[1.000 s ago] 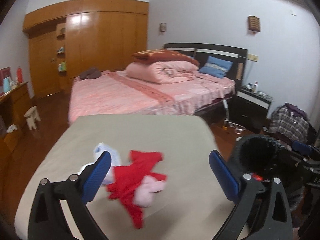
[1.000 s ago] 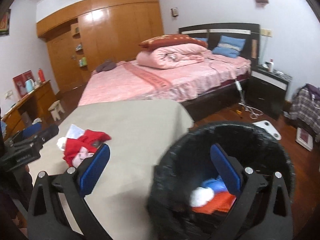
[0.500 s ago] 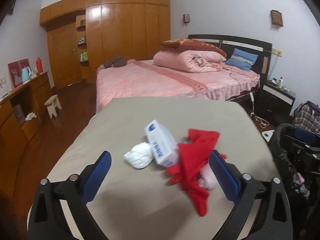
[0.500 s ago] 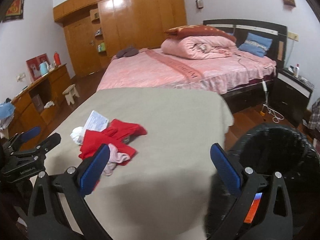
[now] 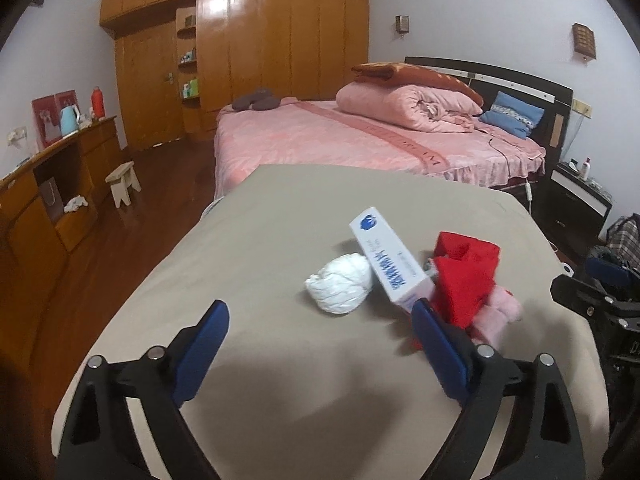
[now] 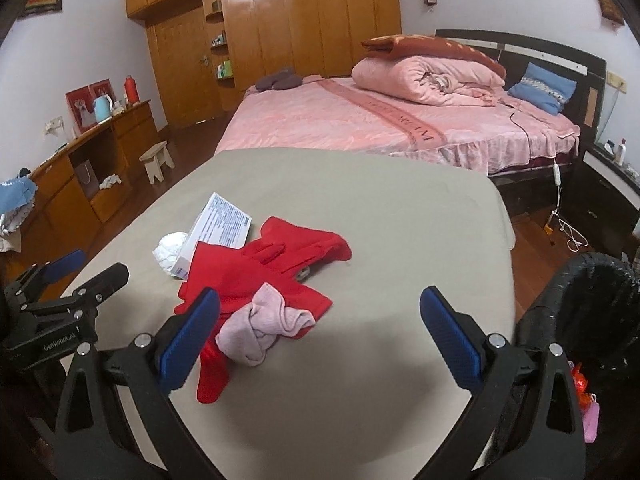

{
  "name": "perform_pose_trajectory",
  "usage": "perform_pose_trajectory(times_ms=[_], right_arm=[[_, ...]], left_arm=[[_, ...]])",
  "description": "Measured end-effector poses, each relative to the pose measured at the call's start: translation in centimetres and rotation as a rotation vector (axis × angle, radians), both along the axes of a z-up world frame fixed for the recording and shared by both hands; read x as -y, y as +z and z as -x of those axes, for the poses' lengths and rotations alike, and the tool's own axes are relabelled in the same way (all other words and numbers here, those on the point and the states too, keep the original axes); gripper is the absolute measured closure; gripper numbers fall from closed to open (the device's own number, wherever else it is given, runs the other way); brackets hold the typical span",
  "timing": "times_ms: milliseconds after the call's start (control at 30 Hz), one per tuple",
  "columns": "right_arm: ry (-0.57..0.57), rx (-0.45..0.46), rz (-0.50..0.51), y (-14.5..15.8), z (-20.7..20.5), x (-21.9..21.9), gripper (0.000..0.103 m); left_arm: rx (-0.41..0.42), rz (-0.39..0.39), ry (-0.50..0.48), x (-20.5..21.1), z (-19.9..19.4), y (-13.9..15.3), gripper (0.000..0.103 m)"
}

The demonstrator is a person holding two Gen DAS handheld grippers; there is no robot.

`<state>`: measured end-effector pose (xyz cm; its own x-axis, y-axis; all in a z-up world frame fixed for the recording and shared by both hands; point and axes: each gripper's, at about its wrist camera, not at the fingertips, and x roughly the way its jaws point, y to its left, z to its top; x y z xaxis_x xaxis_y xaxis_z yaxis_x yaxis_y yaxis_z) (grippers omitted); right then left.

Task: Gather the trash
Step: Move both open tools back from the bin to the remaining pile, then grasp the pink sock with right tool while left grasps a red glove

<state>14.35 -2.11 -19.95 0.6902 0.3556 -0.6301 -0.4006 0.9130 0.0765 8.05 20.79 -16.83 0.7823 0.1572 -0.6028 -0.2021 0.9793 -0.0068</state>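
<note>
On table (image 5: 280, 216): 1 box (image 5: 386, 258), 1 tissue wad (image 5: 340, 282), 2 red gloves (image 6: 280, 268); L hand-held gripper (image 5: 320, 344) closing, R hand-held gripper (image 6: 320, 332) wide, both empty

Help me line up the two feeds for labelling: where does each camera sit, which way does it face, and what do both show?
Left wrist: sits on the left tool, looking forward and down over the table at the crumpled tissue and white box; its closing blue pads hold nothing.
Right wrist: sits on the right tool, facing the red gloves and pink sock; open pads show, bin at right.
Shared: the table pile, pink bed and wardrobe; each view catches the other tool.
</note>
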Motion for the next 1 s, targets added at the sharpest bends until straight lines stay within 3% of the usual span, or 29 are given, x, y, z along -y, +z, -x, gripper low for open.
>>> perform_pose_trajectory(times_ms=[367, 833, 1000], right_arm=[[0.026, -0.063, 0.009, -2.1, -0.6, -0.9, 0.022], [0.093, -0.137, 0.036, -4.7, -0.7, -3.7, 0.022], [0.161, -0.211, 0.006, -5.9, -1.0, -4.1, 0.049]], left_arm=[[-0.043, 0.029, -0.003, -1.4, -2.8, -1.8, 0.018], [-0.083, 0.056, 0.040, -2.9, -1.0, -2.9, 0.018], [-0.082, 0.048, 0.033, -2.8, -0.7, -2.8, 0.018]])
